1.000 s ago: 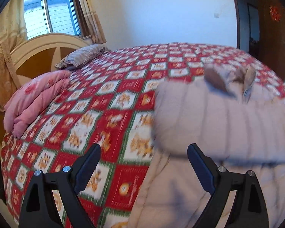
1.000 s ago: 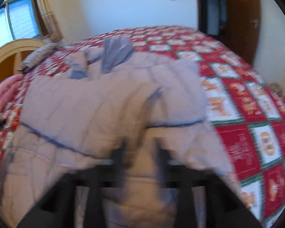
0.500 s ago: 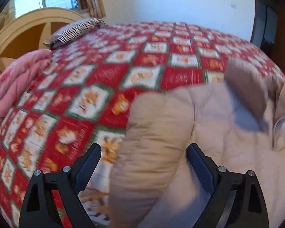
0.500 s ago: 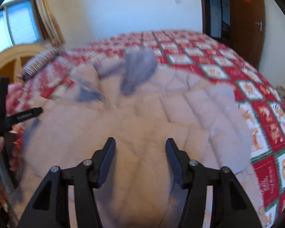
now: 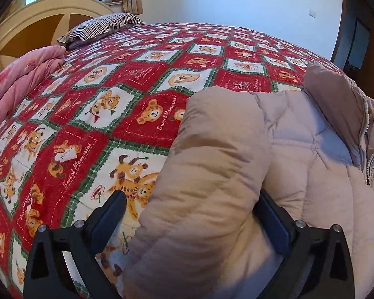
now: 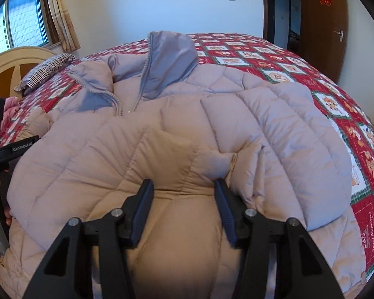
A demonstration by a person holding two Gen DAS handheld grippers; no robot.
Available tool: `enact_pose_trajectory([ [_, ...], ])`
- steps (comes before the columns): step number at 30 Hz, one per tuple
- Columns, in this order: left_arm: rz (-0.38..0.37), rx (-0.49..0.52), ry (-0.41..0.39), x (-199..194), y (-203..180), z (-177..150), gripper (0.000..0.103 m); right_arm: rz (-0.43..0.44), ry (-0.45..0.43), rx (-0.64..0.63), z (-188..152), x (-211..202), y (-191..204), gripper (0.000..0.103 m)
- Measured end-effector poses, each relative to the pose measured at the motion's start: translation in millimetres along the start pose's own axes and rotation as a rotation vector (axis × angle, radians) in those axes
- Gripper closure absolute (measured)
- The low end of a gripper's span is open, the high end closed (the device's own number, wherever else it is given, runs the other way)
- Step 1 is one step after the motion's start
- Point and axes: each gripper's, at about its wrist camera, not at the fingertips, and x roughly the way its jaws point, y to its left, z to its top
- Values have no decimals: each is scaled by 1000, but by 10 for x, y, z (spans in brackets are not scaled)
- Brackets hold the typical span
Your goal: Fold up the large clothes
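Note:
A large pale beige-pink puffer jacket (image 6: 182,129) lies front up on the bed, collar (image 6: 172,49) toward the far side, both sleeves folded across the body. In the left wrist view its left sleeve (image 5: 207,174) bulges between the wide-open jaws of my left gripper (image 5: 189,206), which straddles it without squeezing. My right gripper (image 6: 183,189) is open over the jacket's middle, with a fold of sleeve fabric between its fingers. The left gripper's handle and the hand holding it show at the left edge of the right wrist view (image 6: 2,154).
The bed has a red, green and white patchwork bedspread (image 5: 127,99). A folded pink quilt (image 5: 17,84) and a striped pillow (image 5: 99,25) lie near the cream headboard (image 5: 37,17). A wooden door (image 6: 324,25) stands at the far right.
The right sleeve has been laid across the jacket and my right gripper has opened and settled over the middle. My left gripper has moved in low around the left sleeve.

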Motion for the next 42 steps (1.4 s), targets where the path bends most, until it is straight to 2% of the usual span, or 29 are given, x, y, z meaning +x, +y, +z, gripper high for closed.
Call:
enact_pose_trajectory([
  [12,3,2,6,-4,0,1,1,-52,15,-44,11,38,75,49],
  [15,29,7,26,-189,29,52,2,-85,30,-59,94,-98,112,49],
  [17,-41,-10,-43,-495,68,115,2,-83,-23,-19,177,-299,111,47],
  [19,-74,-29,-95,-692,82,190,2,-87,-103,-17,313,-499,197,47],
  [21,-75,-27,-127,-783,56,274,2,-46,-123,-16,477,-521,327,47],
  [24,50,25,-142,-639,-14,323,2,-4,-89,-25,640,-265,500,47],
  [27,113,40,-23,-193,-10,239,2,1,-42,-43,674,50,586,47],
  [30,49,41,-4,-30,-10,131,1,-6,-2,-90,555,346,613,47],
  [35,30,30,7,52,10,97,1,38,-1,-39,457,454,493,46],
  [42,36,31,-5,42,-18,53,1,36,-2,-36,462,479,513,46],
])
